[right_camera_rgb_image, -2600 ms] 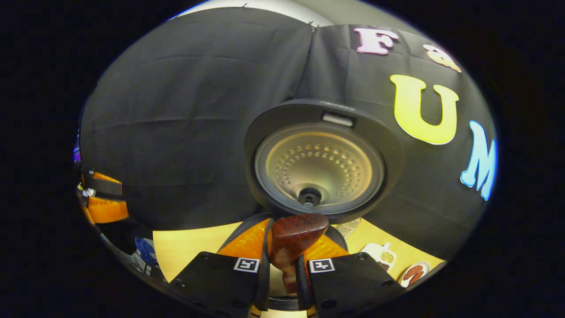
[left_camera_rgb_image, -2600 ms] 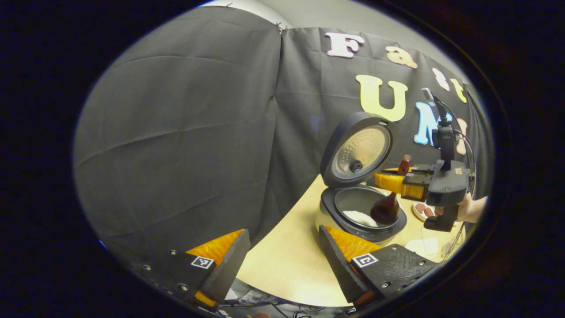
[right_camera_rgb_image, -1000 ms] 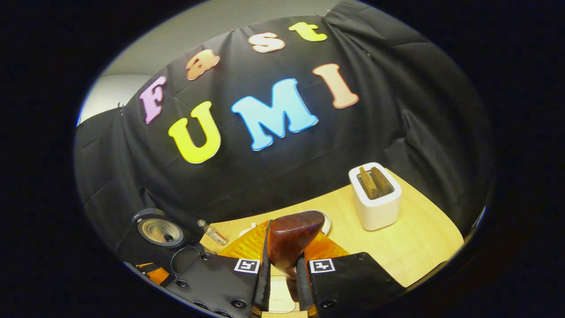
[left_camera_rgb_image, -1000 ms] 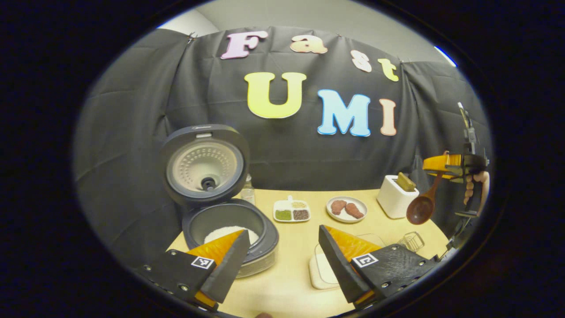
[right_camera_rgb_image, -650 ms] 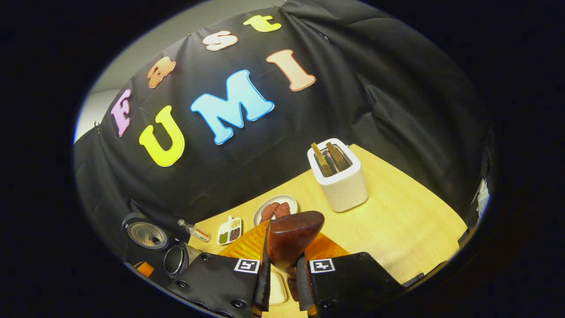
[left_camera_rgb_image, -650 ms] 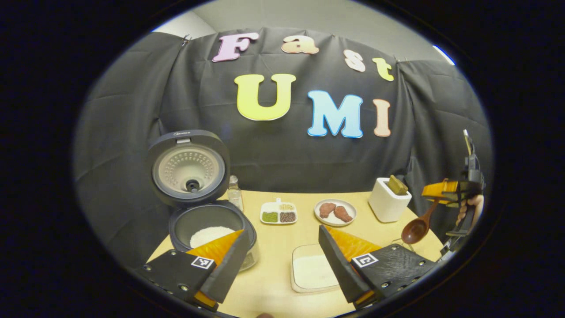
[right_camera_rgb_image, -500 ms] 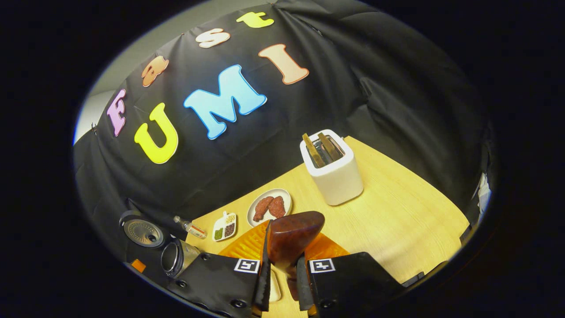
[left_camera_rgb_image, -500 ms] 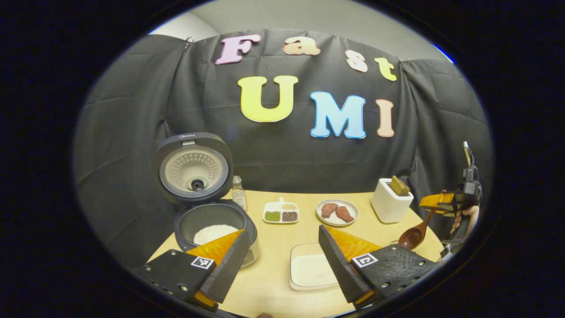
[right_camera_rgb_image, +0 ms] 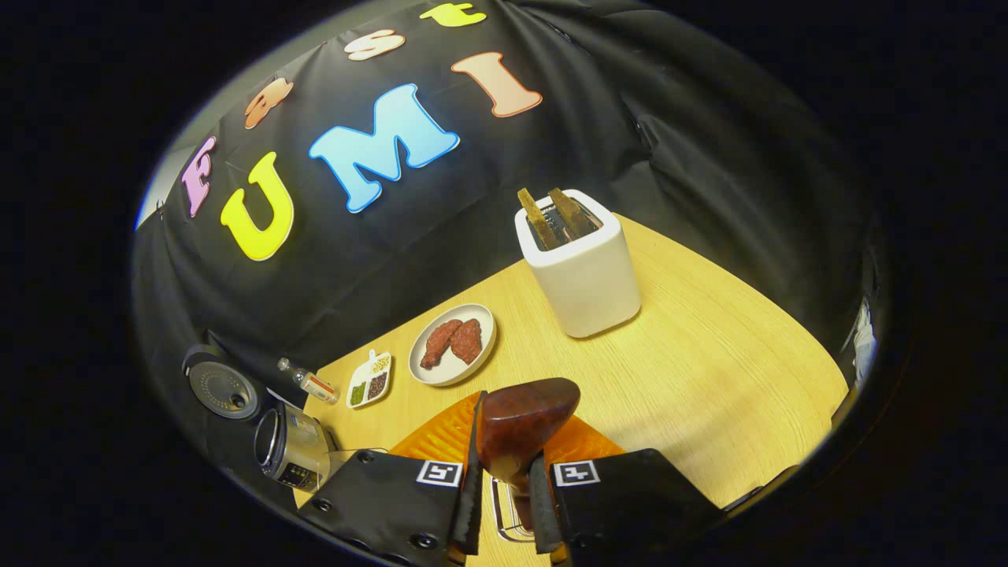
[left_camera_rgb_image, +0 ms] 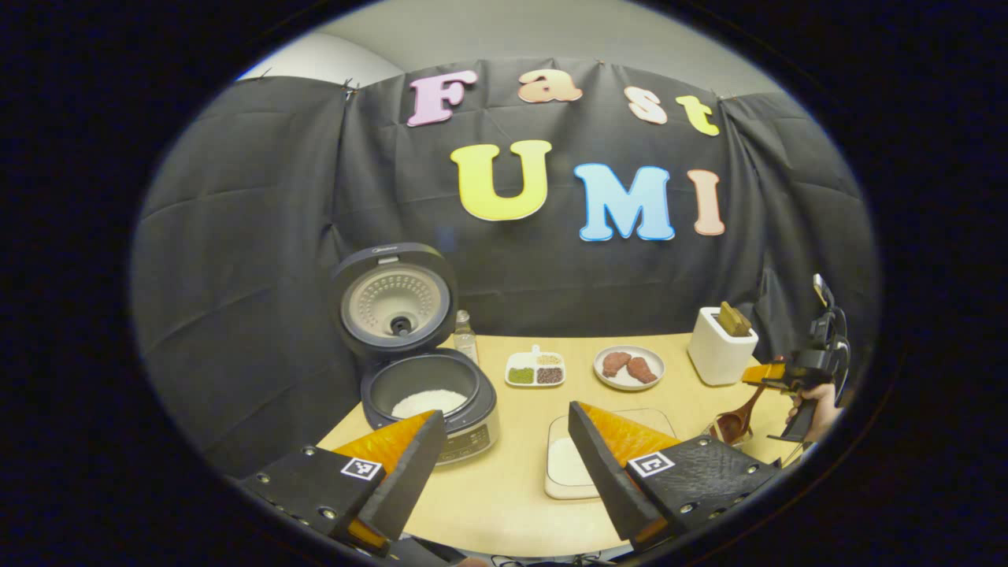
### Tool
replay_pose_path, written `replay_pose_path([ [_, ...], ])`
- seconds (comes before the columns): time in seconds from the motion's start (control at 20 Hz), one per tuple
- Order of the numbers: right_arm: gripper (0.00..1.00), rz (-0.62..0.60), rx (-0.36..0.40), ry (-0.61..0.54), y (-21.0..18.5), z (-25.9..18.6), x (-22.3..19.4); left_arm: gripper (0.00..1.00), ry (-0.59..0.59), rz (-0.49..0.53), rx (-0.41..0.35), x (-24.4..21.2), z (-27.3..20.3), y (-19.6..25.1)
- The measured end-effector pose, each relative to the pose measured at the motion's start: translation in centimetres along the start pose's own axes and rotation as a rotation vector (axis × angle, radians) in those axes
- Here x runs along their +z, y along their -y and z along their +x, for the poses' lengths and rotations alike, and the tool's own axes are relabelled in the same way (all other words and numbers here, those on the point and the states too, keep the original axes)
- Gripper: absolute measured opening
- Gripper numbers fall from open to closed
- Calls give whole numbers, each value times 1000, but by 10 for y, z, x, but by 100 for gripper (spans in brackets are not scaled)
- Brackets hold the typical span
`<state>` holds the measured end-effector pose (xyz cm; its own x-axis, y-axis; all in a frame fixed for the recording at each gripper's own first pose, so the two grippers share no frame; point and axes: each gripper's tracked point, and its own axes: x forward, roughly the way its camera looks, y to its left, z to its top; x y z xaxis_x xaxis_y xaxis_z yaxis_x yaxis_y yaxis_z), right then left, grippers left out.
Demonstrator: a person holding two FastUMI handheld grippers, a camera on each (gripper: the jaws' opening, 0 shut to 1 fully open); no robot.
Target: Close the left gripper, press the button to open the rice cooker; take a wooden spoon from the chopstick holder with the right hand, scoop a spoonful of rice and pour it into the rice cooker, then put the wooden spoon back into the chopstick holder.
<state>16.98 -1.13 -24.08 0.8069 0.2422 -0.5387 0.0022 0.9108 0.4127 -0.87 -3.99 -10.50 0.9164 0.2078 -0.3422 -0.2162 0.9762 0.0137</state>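
I am counting one rice cooker (left_camera_rgb_image: 429, 394) — round, lid up, white rice inside — one white toaster-like box (right_camera_rgb_image: 581, 264) with two brown slabs, one plate (right_camera_rgb_image: 453, 345) with two reddish pieces. My right gripper (right_camera_rgb_image: 504, 472) is clamping the glossy wooden spoon (right_camera_rgb_image: 516, 429) by its handle, now lower than a second ago, its bowl at the wire chopstick holder (left_camera_rgb_image: 720, 429). My left gripper (left_camera_rgb_image: 504, 457) is hanging wide apart, holding nothing, over the wood-grain table (left_camera_rgb_image: 512, 488).
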Motion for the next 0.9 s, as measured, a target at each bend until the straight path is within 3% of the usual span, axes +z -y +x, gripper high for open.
replay_pose_path([
  [0.2, 30, 12, -10, -21, 2, 1, -5, 97, -32, -88, 11, -16, -6, -7],
  [0.25, 26, 14, -10, -16, 0, 0, -5, 99, -40, -91, 16, -19, -4, -10],
  [0.4, 39, 17, 2, 19, -7, -8, 3, 99, -35, -83, 15, -10, 5, -22],
  [0.45, 53, 17, -8, 23, -7, -10, 4, 99, -26, -81, 15, -4, 9, -27],
  [0.5, 80, 16, -15, 28, -7, -13, 5, 99, -15, -79, 15, 6, 15, -33],
  [0.6, 86, 13, -65, 52, 3, -19, 9, 99, 14, -78, 20, 26, 31, -48],
  [0.65, 98, 7, -98, 67, 10, -23, 11, 99, 28, -75, 26, 36, 38, -57],
  [0.9, 98, -44, -203, 110, 22, -59, 18, 99, 118, -48, 53, 99, 78, -103],
])
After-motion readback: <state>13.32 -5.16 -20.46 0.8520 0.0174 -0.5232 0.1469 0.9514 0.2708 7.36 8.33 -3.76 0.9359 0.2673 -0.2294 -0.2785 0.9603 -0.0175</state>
